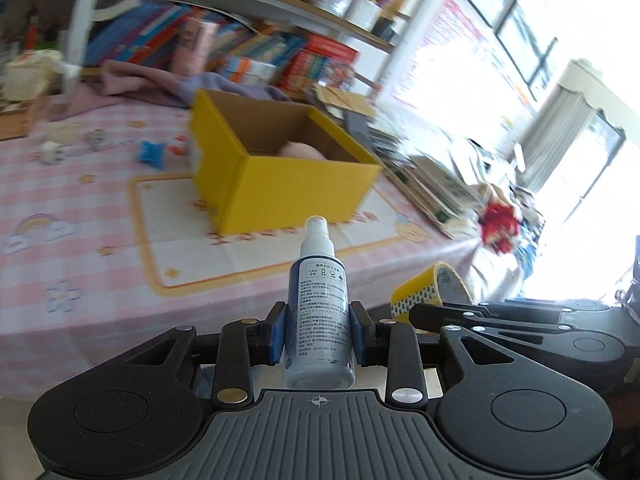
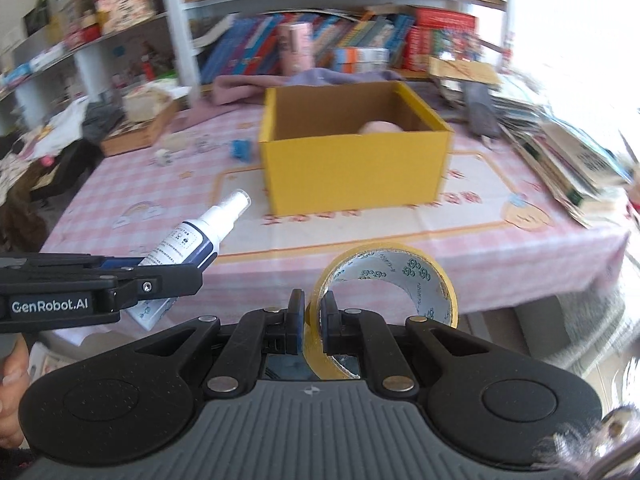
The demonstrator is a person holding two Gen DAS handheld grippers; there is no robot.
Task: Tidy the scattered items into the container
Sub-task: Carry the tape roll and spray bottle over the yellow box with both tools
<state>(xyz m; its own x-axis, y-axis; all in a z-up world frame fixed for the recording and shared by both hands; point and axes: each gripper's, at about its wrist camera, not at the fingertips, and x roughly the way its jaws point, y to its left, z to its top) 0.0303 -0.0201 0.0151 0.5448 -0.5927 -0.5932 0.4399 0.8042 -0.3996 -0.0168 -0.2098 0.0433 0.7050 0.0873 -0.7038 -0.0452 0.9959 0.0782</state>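
Bookshelves crammed w/ colourful books behind, pink checked cloth over the desk. Yellow box sits open mid-desk on a cream mat, something pale pink inside. Left tool clenched on a spray bottle, blue pads on both sides of its body, white nozzle pointing toward the box; bottle's off the desk, near the front edge. Right tool pinching a tape roll thru its wall, one finger inside the ring, one outside, roll held in the air short of the desk. Small blue item and white bits lie left of the box. Book stack along the right edge.
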